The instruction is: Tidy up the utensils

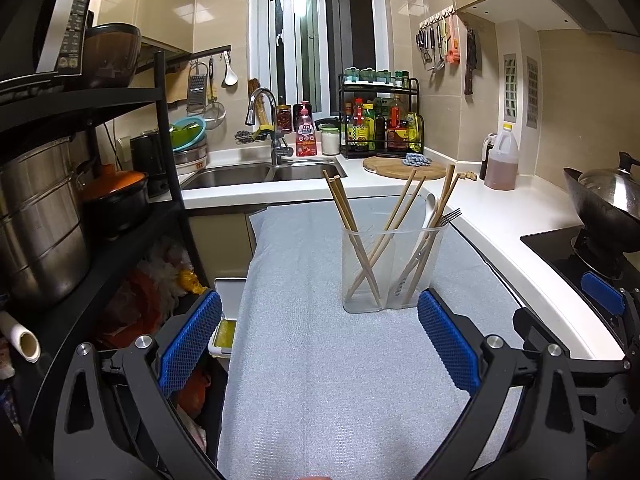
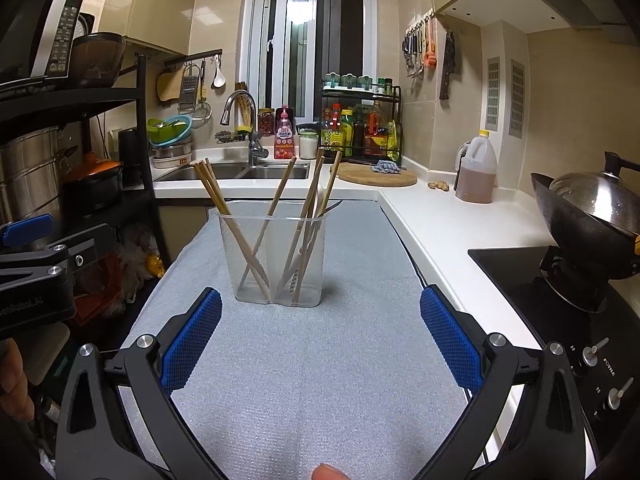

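Note:
A clear plastic utensil holder [image 1: 390, 272] [image 2: 276, 258] with two compartments stands upright on a grey mat [image 1: 320, 360] [image 2: 320, 360]. It holds several wooden chopsticks [image 1: 344, 212] [image 2: 212, 192], a fork [image 1: 450, 216] and a white spoon [image 1: 430, 204]. My left gripper [image 1: 320, 312] is open and empty, just short of the holder. My right gripper [image 2: 320, 308] is open and empty, also short of the holder. The right gripper shows at the right edge of the left wrist view [image 1: 604, 292]; the left gripper shows at the left edge of the right wrist view [image 2: 28, 230].
A double sink [image 1: 260, 174] and faucet [image 1: 264, 120] lie behind the mat. A round wooden board [image 1: 404, 168], oil jug [image 1: 502, 164] and wok [image 1: 608, 204] on a black hob [image 2: 560, 300] stand right. A black shelf [image 1: 80, 200] with pots is left.

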Demonstrator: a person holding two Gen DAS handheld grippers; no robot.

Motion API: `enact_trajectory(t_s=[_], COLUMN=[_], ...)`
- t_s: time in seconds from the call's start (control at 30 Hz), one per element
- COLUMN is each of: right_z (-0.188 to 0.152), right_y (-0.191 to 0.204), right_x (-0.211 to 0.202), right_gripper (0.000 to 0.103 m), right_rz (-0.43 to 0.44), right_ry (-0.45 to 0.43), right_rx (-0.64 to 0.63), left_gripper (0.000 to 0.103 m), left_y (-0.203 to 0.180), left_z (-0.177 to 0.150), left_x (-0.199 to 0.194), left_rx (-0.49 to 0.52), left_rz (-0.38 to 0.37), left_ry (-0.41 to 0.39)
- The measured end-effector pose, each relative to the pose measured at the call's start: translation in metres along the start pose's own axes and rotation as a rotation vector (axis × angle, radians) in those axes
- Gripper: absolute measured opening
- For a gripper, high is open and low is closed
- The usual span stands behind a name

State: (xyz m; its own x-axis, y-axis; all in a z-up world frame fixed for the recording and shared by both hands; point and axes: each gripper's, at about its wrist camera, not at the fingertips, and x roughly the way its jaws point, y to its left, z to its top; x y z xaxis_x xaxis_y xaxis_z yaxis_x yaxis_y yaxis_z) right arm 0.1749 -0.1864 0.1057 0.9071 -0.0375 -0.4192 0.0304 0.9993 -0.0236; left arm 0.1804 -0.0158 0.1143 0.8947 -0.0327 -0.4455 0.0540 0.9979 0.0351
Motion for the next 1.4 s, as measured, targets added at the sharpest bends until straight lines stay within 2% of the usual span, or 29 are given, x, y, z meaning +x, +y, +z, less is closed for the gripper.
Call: enact_trajectory(t_s=[1.03, 1.4], right_z=[0.0, 0.0], right_y=[-0.001, 0.0], right_x=[0.002, 0.001], right_gripper=[0.098, 0.098], right_rz=[0.002, 0.003], right_ry=[0.006, 0.008], right_rx=[0.001, 0.006], left_gripper=[0.095, 0.095], left_y=[0.0, 0.01], left_z=[0.001, 0.003], left_x=[0.0, 0.003], left_rx=[-0.003, -0.02], left_rz=[0.0, 0.005], left_ry=[0.003, 0.01])
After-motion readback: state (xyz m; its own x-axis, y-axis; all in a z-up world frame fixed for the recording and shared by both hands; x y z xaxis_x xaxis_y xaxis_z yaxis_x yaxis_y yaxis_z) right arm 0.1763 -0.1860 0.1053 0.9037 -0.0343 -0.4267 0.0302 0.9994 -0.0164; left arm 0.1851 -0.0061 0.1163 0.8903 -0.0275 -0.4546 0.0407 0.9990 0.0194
